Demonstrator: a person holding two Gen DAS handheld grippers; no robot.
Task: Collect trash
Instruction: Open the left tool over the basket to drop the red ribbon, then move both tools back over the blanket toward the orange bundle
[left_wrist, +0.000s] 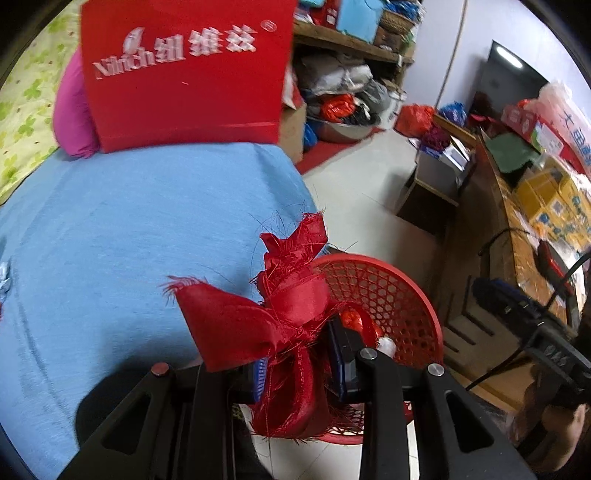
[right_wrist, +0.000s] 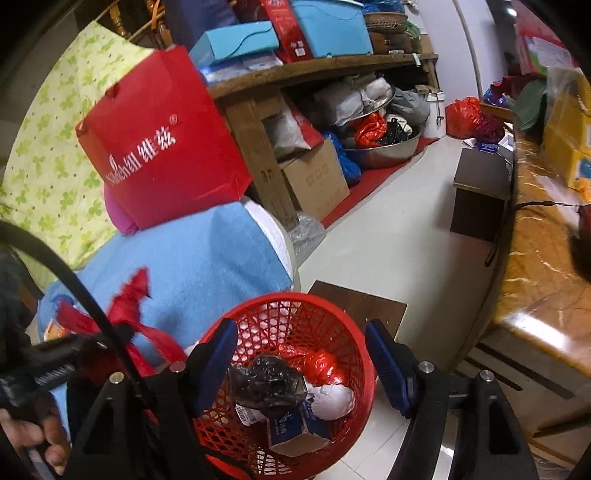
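My left gripper (left_wrist: 297, 365) is shut on a frayed red satin ribbon (left_wrist: 291, 295), which sticks up from the blue pads over the edge of the blue bedspread (left_wrist: 129, 240). Just beyond it on the floor stands a red mesh basket (left_wrist: 399, 295). In the right wrist view my right gripper (right_wrist: 303, 350) stands open above that basket (right_wrist: 280, 299), with nothing between its fingers. Inside lie a crumpled black plastic bag (right_wrist: 266, 384), red foil (right_wrist: 325, 365), a white paper ball (right_wrist: 332, 398) and a small blue box (right_wrist: 295, 428). The ribbon (right_wrist: 129, 295) shows at the left, beside the basket.
A red paper bag (right_wrist: 162, 147) leans on a pink pillow at the head of the bed. A wooden shelf (right_wrist: 325, 70) crammed with boxes and bags lines the back wall. A brown counter (right_wrist: 546, 277) runs along the right. A dark board (right_wrist: 354, 306) lies behind the basket.
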